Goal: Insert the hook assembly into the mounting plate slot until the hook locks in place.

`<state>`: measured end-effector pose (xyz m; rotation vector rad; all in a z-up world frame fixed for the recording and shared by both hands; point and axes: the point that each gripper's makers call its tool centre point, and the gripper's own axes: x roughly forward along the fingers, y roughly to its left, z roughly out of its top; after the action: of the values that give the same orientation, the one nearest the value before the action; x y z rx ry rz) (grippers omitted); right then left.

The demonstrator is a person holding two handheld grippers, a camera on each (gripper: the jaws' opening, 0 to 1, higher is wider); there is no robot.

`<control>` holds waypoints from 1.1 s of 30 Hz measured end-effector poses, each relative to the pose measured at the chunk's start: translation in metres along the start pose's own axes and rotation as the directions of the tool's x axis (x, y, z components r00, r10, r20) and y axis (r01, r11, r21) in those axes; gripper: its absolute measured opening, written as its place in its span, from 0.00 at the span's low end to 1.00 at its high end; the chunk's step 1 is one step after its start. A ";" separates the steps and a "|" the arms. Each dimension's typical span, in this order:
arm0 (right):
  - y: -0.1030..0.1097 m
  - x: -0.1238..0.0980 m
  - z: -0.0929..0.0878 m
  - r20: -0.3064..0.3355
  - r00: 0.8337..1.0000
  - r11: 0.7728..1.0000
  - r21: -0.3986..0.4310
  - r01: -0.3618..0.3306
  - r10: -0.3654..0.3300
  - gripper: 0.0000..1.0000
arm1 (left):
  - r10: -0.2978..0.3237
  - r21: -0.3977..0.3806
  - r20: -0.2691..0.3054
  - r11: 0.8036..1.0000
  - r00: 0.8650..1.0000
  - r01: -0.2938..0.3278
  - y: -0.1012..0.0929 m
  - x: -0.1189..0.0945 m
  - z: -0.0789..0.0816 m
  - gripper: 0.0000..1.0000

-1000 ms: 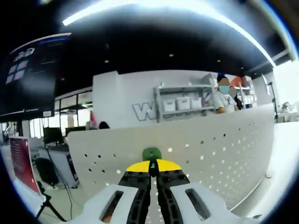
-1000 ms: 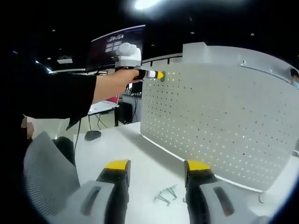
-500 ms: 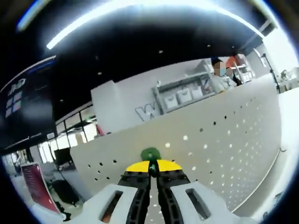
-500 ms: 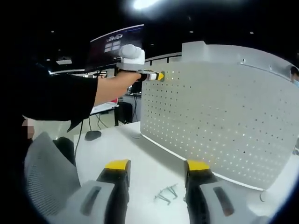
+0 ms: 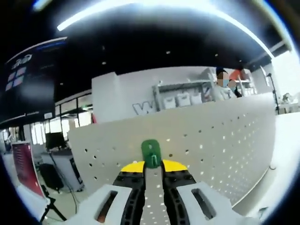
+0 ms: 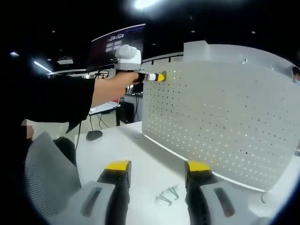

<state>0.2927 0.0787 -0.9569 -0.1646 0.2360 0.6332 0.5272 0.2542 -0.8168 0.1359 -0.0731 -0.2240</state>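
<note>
One green hook [image 5: 151, 153] is seen against one white perforated mounting plate [image 6: 220, 126], near its upper left corner. The left tongs [image 5: 153, 165] are parted slightly, framing the hook; whether it is pinched cannot be told. The right tongs [image 6: 157, 165] are spread wide, released, above a small cluster of spare hooks [image 6: 166, 195] on the desk [image 6: 140, 159].

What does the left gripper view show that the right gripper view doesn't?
Left gripper view: the green hook up close against the pegboard, with shelves behind. Right gripper view: loose metal hooks on the white table, a sleeve and a grey chair. Both share the pegboard and the left gripper.
</note>
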 end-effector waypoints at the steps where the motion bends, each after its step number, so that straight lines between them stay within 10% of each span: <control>1: 0.000 0.000 0.000 0.000 1.000 1.000 0.000 -0.001 0.001 0.44 | -0.002 -0.001 0.004 1.000 1.000 0.002 -0.001 -0.002 0.001 0.15; 33: 0.003 0.001 0.002 0.005 1.000 1.000 -0.031 0.000 0.000 0.43 | -0.239 -0.112 0.066 0.963 0.969 0.246 -0.066 -0.125 -0.007 0.55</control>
<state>0.2918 0.0817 -0.9556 -0.1932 0.2211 0.6372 0.3923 0.2192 -0.8400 0.0191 -0.0948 -0.4763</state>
